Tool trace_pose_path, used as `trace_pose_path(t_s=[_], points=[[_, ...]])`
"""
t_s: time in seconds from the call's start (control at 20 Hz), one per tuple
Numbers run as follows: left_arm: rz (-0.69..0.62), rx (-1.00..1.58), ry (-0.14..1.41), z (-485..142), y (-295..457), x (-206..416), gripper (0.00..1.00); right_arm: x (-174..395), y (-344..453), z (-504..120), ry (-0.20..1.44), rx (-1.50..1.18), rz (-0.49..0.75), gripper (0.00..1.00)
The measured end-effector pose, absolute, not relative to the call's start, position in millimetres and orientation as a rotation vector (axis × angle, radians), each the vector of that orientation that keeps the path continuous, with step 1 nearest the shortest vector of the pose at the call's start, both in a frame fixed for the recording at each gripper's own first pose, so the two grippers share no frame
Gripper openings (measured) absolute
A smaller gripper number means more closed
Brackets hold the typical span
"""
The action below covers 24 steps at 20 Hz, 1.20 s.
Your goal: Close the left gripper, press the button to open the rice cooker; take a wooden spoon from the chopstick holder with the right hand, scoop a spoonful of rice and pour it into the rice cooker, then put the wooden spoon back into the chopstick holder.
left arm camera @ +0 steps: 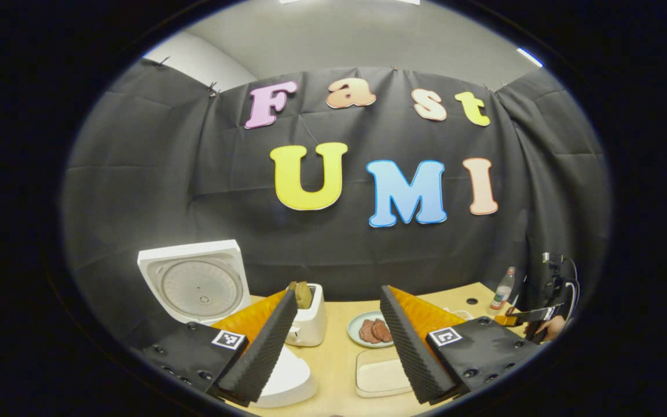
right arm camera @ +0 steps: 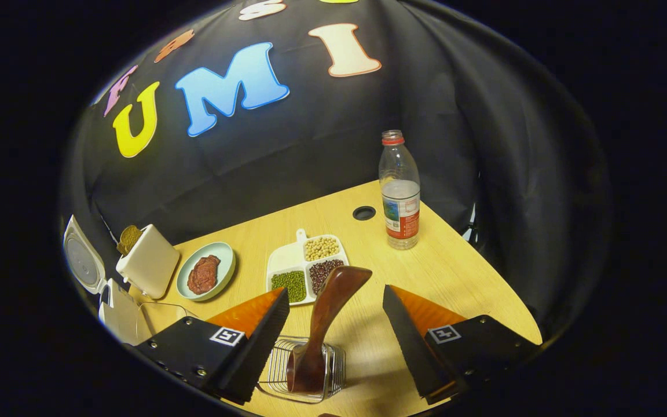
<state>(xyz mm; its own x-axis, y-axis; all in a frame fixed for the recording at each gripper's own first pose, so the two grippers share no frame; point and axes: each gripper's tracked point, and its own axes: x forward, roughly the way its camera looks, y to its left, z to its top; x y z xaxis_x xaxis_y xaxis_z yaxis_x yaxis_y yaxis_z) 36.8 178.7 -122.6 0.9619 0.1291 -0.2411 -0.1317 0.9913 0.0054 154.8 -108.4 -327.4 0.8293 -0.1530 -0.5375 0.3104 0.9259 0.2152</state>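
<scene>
Wooden spoon: stands handle-up in the wire chopstick holder, between the spread fingers of the right gripper; neither finger touches it.
Right gripper jaws: released, wide apart, holding nothing.
Left gripper: jaws spread wide, empty, held above the table.
Rice cooker: white body at the left finger; its lid stands raised, so the button press looks done.
Rice: I cannot tell where it sits; the divided dish holds beans and pulses, and a shallow tray lies near the cooker.
Whether a scoop has been poured: cannot tell, since the pot's inside is hidden.
Likely left: if the spoon is not yet used, grasp, scoop, pour, return.
</scene>
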Motion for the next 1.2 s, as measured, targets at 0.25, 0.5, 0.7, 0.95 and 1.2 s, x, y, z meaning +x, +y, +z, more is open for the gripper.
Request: trace_pose_path(t_s=[0.25, 0.5, 0.7, 0.95, 1.2], points=[[0.151, -0.004, 0.256, -129.2, 178.8, 38.3, 1.00, 176.3, -99.4, -335.9, 0.576, 0.312, -0.191, 0.82], [0.140, 0.027, 0.254, -128.3, 173.7, 40.4, 1.00, 171.9, -93.7, -325.9, 0.553, 0.431, -0.188, 0.26], [0.126, 0.018, 0.242, -124.7, 168.4, 40.6, 0.98, 161.7, -81.7, -307.7, 0.527, 0.431, -0.197, 0.12], [0.112, 0.003, 0.209, -116.7, 167.1, 37.4, 0.95, 149.0, -70.6, -254.3, 0.429, 0.378, -0.191, 0.12], [0.106, -0.014, 0.185, -115.8, 170.8, 32.0, 0.95, 143.0, -24.2, -192.2, 0.348, 0.362, -0.069, 0.12]])
